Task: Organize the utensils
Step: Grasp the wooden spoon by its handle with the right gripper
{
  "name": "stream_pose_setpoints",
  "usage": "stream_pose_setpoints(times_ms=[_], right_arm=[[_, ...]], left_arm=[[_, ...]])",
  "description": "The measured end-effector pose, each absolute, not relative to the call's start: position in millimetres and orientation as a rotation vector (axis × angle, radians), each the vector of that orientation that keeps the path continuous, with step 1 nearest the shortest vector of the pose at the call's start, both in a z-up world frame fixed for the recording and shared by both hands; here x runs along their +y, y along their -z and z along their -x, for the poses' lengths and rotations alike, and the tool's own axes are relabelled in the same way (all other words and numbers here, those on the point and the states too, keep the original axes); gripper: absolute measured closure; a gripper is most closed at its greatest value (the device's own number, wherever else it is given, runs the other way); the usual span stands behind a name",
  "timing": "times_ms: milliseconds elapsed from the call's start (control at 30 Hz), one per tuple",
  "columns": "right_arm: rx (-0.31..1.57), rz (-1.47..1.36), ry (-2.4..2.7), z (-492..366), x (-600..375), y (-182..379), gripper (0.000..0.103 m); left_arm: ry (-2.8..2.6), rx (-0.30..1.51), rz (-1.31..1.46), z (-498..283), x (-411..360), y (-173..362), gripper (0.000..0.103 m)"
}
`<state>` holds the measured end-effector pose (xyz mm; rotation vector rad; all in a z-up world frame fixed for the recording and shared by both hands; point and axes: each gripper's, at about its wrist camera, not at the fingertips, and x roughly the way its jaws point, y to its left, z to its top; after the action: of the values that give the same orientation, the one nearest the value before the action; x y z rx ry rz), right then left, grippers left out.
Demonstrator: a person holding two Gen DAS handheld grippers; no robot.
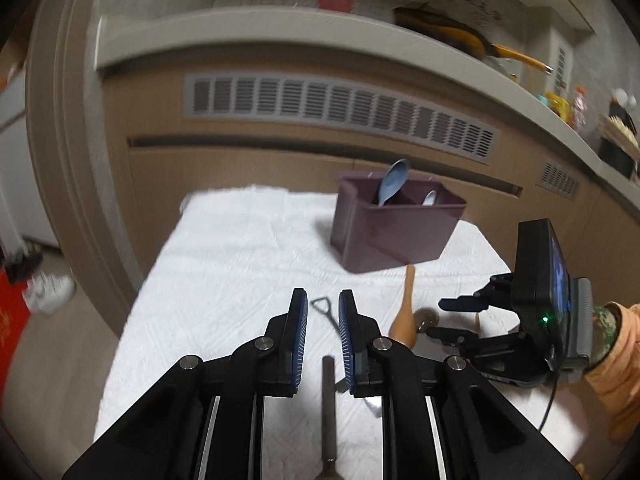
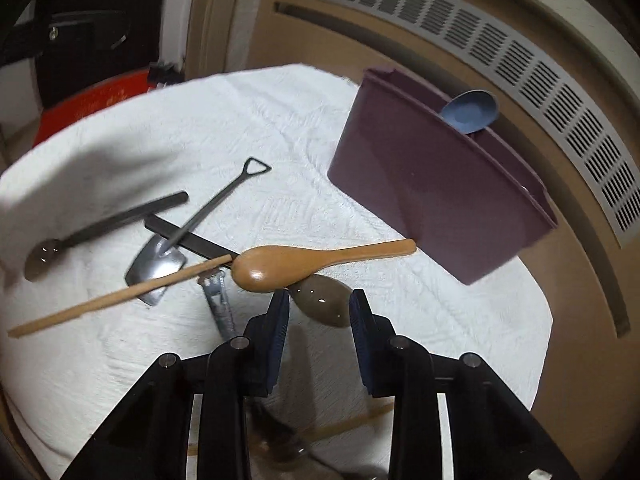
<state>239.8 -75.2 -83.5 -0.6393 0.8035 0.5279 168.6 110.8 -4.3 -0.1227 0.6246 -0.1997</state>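
Observation:
A purple utensil caddy (image 1: 394,226) stands at the back of the white cloth, with a blue spoon (image 1: 393,182) and a pale spoon (image 1: 429,197) in it. It also shows in the right wrist view (image 2: 436,184). Loose on the cloth lie a wooden spoon (image 2: 304,262), a wooden chopstick (image 2: 120,294), a shovel-shaped metal spoon (image 2: 188,232), a dark long-handled spoon (image 2: 108,224) and a brown spoon bowl (image 2: 322,298). My left gripper (image 1: 323,312) is open above a dark handle (image 1: 329,396). My right gripper (image 2: 320,308) is open, its jaws on either side of the brown spoon bowl.
The white cloth (image 1: 240,256) covers a small round table in front of a wooden cabinet with a grey vent grille (image 1: 340,112). A counter above holds a yellow pan (image 1: 472,40) and bottles. The right gripper's body (image 1: 536,304) is close on my right.

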Motion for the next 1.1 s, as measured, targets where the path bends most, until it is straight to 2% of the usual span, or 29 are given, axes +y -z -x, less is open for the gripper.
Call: stream_pose_setpoints(times_ms=[67, 167, 267, 467, 567, 633, 767, 833, 900, 1100], right_arm=[[0.832, 0.662, -0.560, -247, -69, 89, 0.071], [0.827, 0.709, -0.599, -252, -57, 98, 0.059], [0.796, 0.726, -0.616, -259, -45, 100, 0.053], [0.848, 0.694, -0.712, -287, -26, 100, 0.048], [0.894, 0.620, -0.741, -307, -22, 100, 0.042], [0.939, 0.543, -0.759, -322, -21, 100, 0.042], [0.975, 0.463, -0.772, -337, -21, 104, 0.041], [0.971, 0.463, -0.776, -335, -19, 104, 0.047], [0.961, 0.468, -0.786, -330, -19, 102, 0.060], [0.983, 0.424, -0.752, -322, -24, 91, 0.082]], left_arm=[[0.191, 0.662, 0.145, -174, 118, 13, 0.085], [0.190, 0.714, 0.156, -179, 120, 27, 0.085], [0.195, 0.750, 0.150, -181, 121, 39, 0.084], [0.215, 0.789, 0.145, -185, 124, 54, 0.075], [0.220, 0.804, 0.152, -187, 126, 59, 0.070], [0.222, 0.815, 0.152, -188, 127, 63, 0.065], [0.219, 0.840, 0.155, -195, 127, 71, 0.063], [0.220, 0.853, 0.161, -198, 127, 74, 0.063], [0.223, 0.862, 0.160, -200, 124, 76, 0.062], [0.235, 0.883, 0.149, -202, 115, 77, 0.062]])
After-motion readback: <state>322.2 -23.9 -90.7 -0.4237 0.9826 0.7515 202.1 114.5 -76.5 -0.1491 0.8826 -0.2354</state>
